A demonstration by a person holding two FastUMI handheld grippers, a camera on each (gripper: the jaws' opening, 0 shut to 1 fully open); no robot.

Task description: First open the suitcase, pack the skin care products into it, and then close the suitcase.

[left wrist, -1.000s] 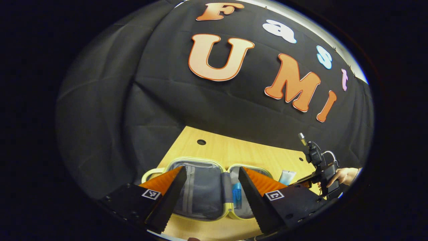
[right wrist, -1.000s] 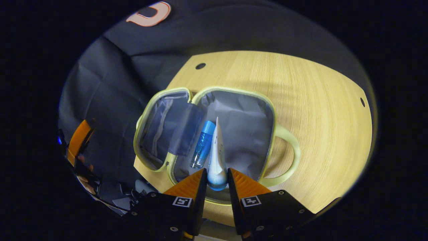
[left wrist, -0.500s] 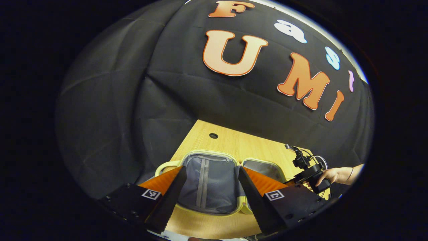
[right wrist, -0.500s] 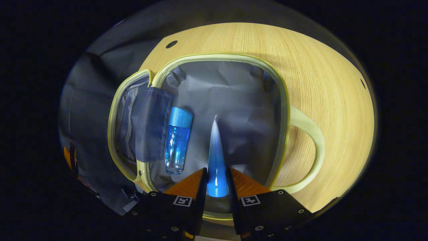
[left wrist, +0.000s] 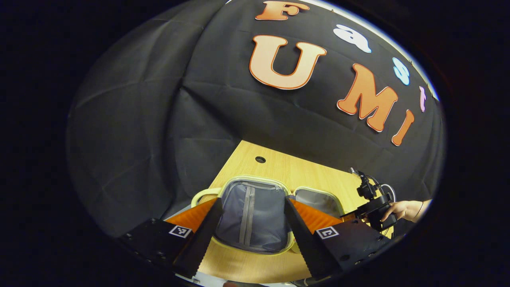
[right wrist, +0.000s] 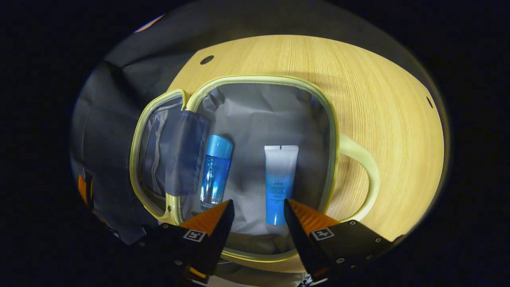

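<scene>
You see strong fisheye bending in both views: the wooden table [right wrist: 382, 103] curves like a dish and straight edges bow toward the rim. Light falls from above, brightest on the tabletop and on a pale strip at the top of the left gripper view. The booth wall stays dim, its folds faintly lit. In the suitcase [right wrist: 255, 81] the lining is evenly lit; its handle casts a soft shadow. The blue bottle [right wrist: 215, 171] shows small glints. Focus is sharp centrally, softer at the edges.
</scene>
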